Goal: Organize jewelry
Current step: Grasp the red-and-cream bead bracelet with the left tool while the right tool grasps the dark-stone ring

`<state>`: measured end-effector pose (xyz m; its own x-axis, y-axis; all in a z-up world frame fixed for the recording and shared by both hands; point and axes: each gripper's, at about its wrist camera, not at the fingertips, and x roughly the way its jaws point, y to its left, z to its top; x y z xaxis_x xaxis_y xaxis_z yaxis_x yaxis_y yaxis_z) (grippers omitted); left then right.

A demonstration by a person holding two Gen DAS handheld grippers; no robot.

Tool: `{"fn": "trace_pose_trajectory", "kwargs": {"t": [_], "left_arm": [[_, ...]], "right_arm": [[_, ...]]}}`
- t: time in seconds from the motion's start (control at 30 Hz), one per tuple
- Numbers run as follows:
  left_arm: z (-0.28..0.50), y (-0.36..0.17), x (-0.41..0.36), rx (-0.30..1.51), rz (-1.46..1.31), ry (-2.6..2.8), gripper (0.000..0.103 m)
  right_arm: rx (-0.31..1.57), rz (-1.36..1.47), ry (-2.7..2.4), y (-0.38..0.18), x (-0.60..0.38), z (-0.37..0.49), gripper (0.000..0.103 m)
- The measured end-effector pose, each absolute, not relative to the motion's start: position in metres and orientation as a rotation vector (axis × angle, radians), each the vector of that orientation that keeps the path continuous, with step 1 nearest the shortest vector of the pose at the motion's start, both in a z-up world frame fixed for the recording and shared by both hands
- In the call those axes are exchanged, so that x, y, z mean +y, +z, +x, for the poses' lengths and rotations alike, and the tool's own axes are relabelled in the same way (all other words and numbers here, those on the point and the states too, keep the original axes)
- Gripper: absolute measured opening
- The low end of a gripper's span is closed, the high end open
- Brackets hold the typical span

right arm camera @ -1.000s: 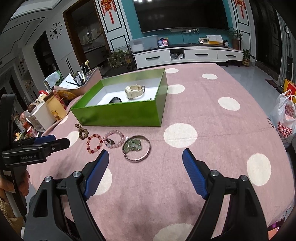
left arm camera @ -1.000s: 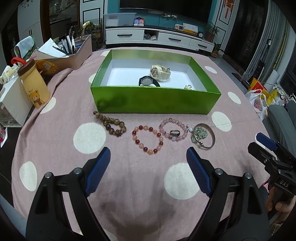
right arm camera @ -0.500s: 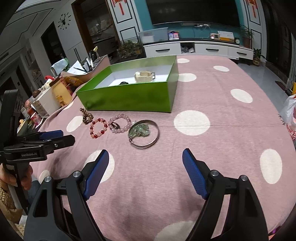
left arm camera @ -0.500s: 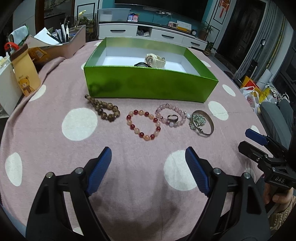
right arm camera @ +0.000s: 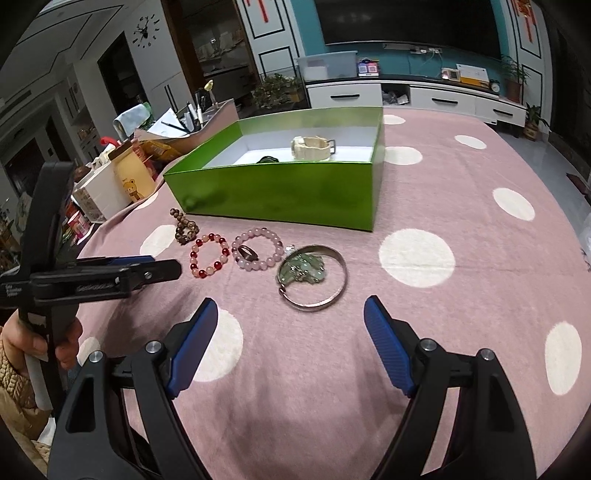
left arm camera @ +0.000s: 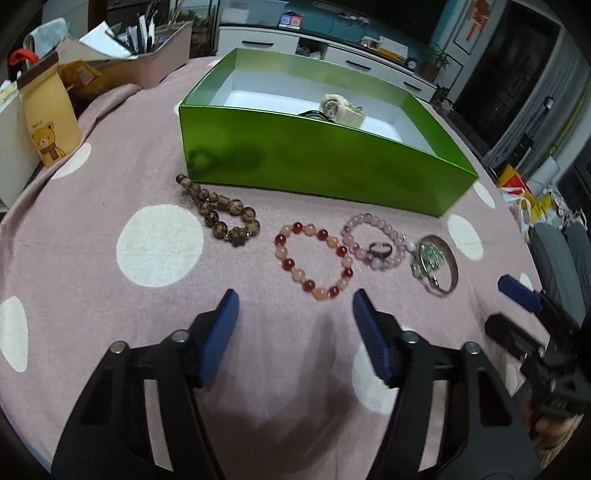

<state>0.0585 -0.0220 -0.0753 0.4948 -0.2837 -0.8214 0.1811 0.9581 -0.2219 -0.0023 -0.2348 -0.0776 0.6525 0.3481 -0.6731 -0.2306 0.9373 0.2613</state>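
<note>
Two watches (left arm camera: 338,107) already lie in your green box (left arm camera: 314,162); four bracelets (left arm camera: 314,266) and a ring (left arm camera: 380,250) wait mid-frame on the worktop (left arm camera: 92,332). Both fingers gape empty.

Little here can be read. The tan bottle (left arm camera: 50,122) with the cartoon bear carries a short line of small print just above the bear's head, too blurred to make out. In the right wrist view, the body of the left gripper (right arm camera: 162,267) bears two lines of small white lettering near the picture's left edge, also too small to read. The wall clock (right arm camera: 144,32) shows hands and branching marks, with no numbers that can be told. The red hangings by the dark screen are too blurred for any characters.
</note>
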Motion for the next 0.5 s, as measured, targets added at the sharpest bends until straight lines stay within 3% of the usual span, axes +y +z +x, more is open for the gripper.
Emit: {"fn": "trace_pose_trajectory", "kwargs": {"t": [0.13, 0.33, 0.5], "left_arm": [[0.071, -0.077, -0.025, 1.017, -0.11, -0.258, 0.059], [0.088, -0.086, -0.027, 1.038, -0.096, -0.207, 0.043], [0.091, -0.088, -0.033, 1.019, -0.051, -0.204, 0.039]], "right_arm": [[0.793, 0.144, 0.353, -0.077, -0.226, 0.007, 0.078], [0.792, 0.119, 0.374, -0.075, -0.218, 0.021, 0.073], [0.792, 0.09, 0.398, -0.074, -0.209, 0.032, 0.067]]}}
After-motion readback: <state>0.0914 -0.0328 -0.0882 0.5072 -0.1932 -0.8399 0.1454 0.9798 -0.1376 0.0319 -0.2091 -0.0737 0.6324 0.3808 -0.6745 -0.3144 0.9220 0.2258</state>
